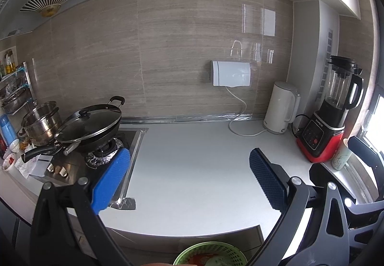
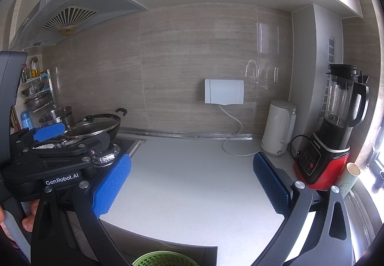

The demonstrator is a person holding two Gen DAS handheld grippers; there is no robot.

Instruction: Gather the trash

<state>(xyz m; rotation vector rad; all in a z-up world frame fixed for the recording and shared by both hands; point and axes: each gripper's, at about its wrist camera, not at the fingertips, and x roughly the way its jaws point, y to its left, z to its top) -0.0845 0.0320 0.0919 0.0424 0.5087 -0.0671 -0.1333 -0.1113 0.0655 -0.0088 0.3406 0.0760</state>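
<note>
- Left claw (image 1: 189, 179): spread wide, blue pads apart, nothing between them; held above the near edge of the counter (image 1: 196, 170).
- Right claw (image 2: 192, 184): spread wide likewise, empty; held over the same white counter, to the right of the left claw.
- Green basket (image 1: 211, 254): below the counter's near edge, at bottom centre; some orange and pale contents visible in the left wrist view, kind not clear.
- Counter surface between the claws: bare white.
- Black wok (image 1: 93, 124) with glass lid: far left, on the foil-lined stove burner.
- Steel pot (image 1: 42, 123): left of the wok.
- White kettle (image 1: 282, 109): far right, against the wall.
- Red-based blender (image 1: 328, 112): right of the kettle.
- Crumpled paper and small dishes (image 1: 26, 165): far left counter edge, near the stove.
</note>
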